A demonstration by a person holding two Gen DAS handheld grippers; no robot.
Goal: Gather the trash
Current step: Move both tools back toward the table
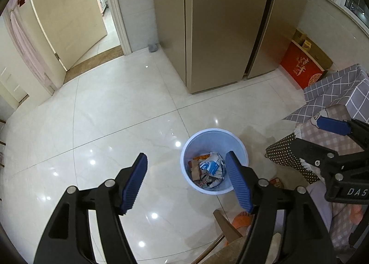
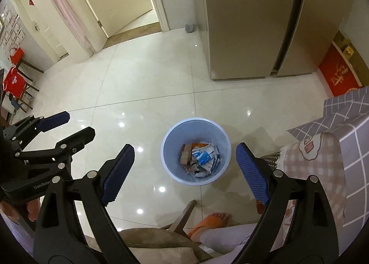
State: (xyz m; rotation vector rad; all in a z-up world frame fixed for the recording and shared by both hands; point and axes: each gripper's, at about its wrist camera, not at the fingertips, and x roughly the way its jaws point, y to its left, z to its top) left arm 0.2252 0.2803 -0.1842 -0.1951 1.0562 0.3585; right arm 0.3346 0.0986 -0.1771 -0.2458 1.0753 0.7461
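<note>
Both grippers hung above the glossy tile floor [image 2: 147,84], nothing between their fingers. Left gripper [image 1: 185,165] stood spread wide, blue pads apart; right gripper [image 2: 185,156] likewise spread, jaws empty. The light blue trash bin [image 1: 213,133] sat upright on the floor, just beyond the fingertips in both views. Inside it lay crumpled wrappers [image 2: 200,158], white-blue paper and brown scraps, at the bottom. A gold refrigerator [image 1: 219,22] stood behind, well apart from the bin. A checked cloth [image 2: 350,125] draped to the right.
</note>
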